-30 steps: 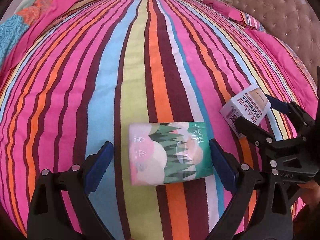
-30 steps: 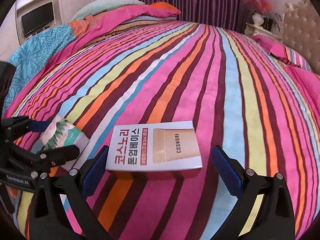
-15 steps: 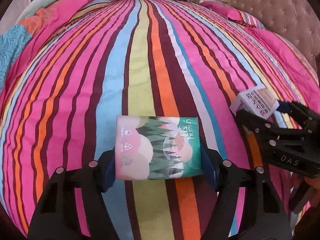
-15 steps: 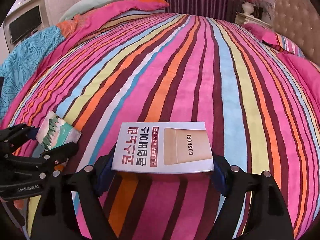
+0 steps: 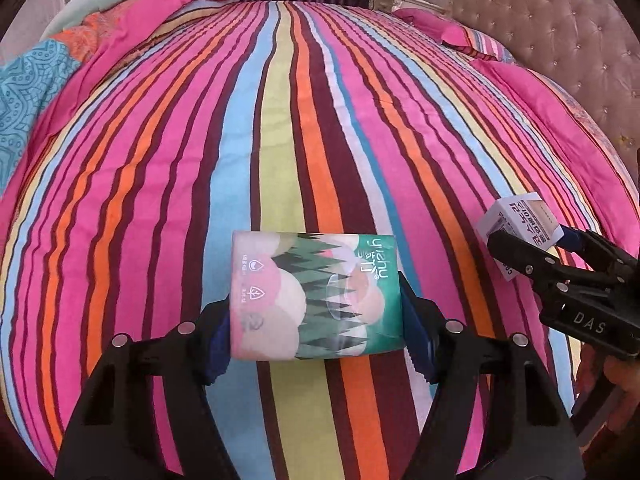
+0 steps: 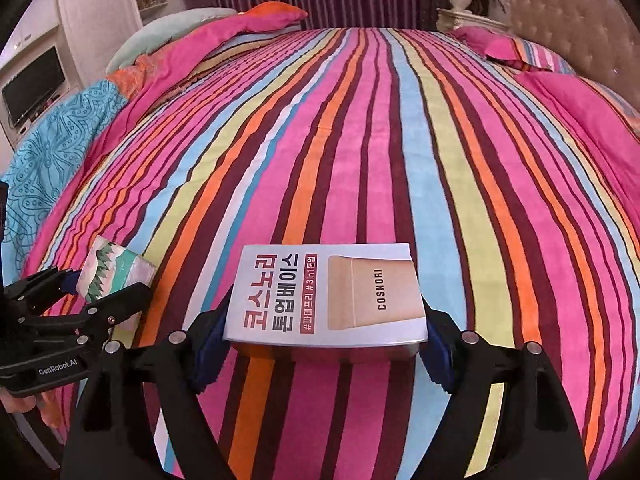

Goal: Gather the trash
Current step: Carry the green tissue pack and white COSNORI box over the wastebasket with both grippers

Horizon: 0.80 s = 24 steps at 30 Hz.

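My left gripper (image 5: 316, 324) is shut on a tissue pack (image 5: 316, 296) printed with green trees and pink hills, held just above the striped bedspread (image 5: 280, 140). My right gripper (image 6: 326, 334) is shut on a white Cosnori box (image 6: 326, 292) with Korean lettering, also lifted off the bed. In the left wrist view the right gripper (image 5: 532, 240) and its box (image 5: 520, 220) show at the right. In the right wrist view the left gripper (image 6: 104, 286) and tissue pack (image 6: 116, 272) show at the left.
The striped bedspread (image 6: 360, 140) fills both views. Folded pink and blue bedding (image 5: 60, 60) lies at the far left. A tufted headboard (image 5: 560, 32) and pillows (image 6: 520, 48) are at the right. A television (image 6: 34, 84) and cabinet stand at the left, curtains behind.
Both grippers closed on their items, the left on the tissue pack and the right on the box, and lifted them slightly off the bedspread.
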Motion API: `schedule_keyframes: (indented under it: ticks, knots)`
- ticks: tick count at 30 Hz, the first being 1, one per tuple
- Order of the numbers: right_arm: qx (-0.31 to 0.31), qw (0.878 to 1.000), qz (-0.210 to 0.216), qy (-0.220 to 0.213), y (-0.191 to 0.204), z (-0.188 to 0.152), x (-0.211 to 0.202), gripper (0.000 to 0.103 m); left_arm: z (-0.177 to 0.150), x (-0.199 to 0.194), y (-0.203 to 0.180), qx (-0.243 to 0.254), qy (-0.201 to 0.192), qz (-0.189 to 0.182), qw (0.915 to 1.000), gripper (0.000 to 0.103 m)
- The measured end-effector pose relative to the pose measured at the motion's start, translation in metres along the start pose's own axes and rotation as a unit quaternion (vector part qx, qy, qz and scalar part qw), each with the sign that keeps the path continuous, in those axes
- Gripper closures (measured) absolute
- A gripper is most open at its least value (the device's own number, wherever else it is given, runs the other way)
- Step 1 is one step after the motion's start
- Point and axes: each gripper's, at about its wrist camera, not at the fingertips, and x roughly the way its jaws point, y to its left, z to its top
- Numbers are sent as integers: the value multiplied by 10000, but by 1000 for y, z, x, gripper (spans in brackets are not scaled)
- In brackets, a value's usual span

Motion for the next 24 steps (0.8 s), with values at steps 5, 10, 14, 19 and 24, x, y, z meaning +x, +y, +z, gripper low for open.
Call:
schedule_keyframes:
  ticks: [5, 10, 14, 19, 24]
  knots:
    - [195, 9998, 7, -23, 0, -17, -22, 28, -13, -20, -4, 81, -60, 1, 9999, 35]
    - [334, 9994, -21, -41, 2, -35, -42, 28, -29, -40, -6, 186, -107, -28, 9998, 35]
    - [480, 9988, -21, -81, 4, -47, -59, 28, -45, -55, -6, 238, -123, -22, 9996, 35]
    - [599, 9982, 54, -29, 15, -66, -77, 28, -64, -72, -5, 302, -152, 6, 9994, 35]
    - [437, 9990, 45, 89, 35, -92, -90, 28, -90, -89, -6, 375, -140, 97, 9992, 35]
